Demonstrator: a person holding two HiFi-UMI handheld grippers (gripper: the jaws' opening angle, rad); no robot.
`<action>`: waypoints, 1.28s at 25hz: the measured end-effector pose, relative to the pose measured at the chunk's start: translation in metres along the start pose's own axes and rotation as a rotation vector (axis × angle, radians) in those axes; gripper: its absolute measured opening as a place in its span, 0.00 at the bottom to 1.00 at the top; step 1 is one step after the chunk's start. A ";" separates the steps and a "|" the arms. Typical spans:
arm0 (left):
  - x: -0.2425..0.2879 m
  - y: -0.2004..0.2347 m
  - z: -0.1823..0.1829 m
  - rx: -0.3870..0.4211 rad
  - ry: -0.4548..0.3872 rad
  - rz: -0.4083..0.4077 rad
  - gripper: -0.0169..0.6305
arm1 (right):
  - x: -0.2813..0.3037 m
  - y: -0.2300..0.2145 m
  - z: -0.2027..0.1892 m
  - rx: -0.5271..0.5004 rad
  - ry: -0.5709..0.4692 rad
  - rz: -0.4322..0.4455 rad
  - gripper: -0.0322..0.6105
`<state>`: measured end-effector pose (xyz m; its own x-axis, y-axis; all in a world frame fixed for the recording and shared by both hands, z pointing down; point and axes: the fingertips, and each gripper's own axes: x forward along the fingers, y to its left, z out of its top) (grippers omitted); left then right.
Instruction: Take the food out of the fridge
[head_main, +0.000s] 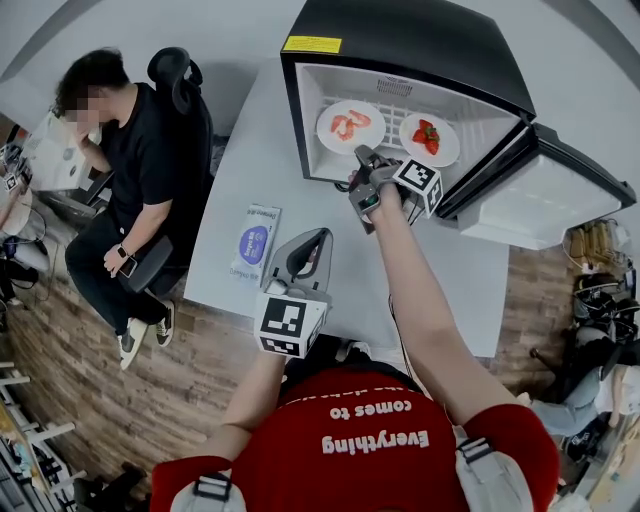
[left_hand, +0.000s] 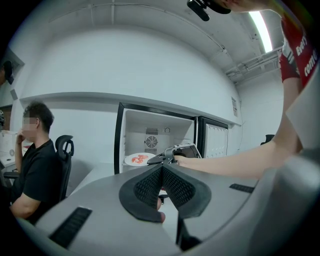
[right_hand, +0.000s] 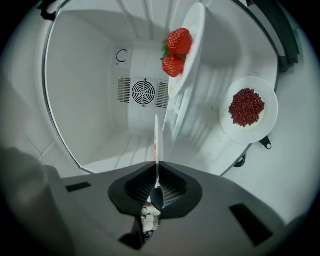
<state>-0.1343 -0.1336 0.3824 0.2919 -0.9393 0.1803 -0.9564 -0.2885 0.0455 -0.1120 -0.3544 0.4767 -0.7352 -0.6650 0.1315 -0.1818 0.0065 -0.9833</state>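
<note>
Step in hand: the first pick-up. The right gripper (right_hand: 156, 172) is clenched on the near rim of the plate of sliced red food (head_main: 350, 125), which sits at the left of the shelf inside the open fridge (head_main: 308, 110). That gripper is rolled on its side, so the plate shows edge-on between the pads. The plate of whole strawberries (head_main: 430, 138) stands beside it on the right, untouched. A third plate of small dark-red grains (right_hand: 247, 107) shows in the right gripper view only, its place unclear. The left gripper (left_hand: 162, 170) is closed on nothing, back over the white table (head_main: 440, 270). Next move, likely: draw the plate out level over the fridge's lip and set it on the table. A rim pinch may let it tip. Writing: the red shirt (head_main: 370, 440) reads "Everything comes to". The yellow label (head_main: 312, 44) on the fridge top and the packet (head_main: 255, 243) on the table are too small to read.
</note>
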 end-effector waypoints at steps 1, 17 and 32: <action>-0.001 -0.002 0.001 0.001 -0.002 -0.002 0.02 | -0.004 -0.001 -0.001 0.011 0.002 0.005 0.08; -0.001 -0.047 0.014 0.037 -0.044 -0.060 0.02 | -0.167 0.002 -0.077 0.091 0.194 0.219 0.09; -0.026 -0.057 -0.033 -0.007 0.000 -0.035 0.02 | -0.246 -0.086 -0.159 0.190 0.334 0.079 0.09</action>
<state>-0.0878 -0.0870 0.4078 0.3252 -0.9286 0.1788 -0.9457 -0.3199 0.0584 -0.0191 -0.0723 0.5487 -0.9200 -0.3877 0.0576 -0.0152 -0.1116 -0.9936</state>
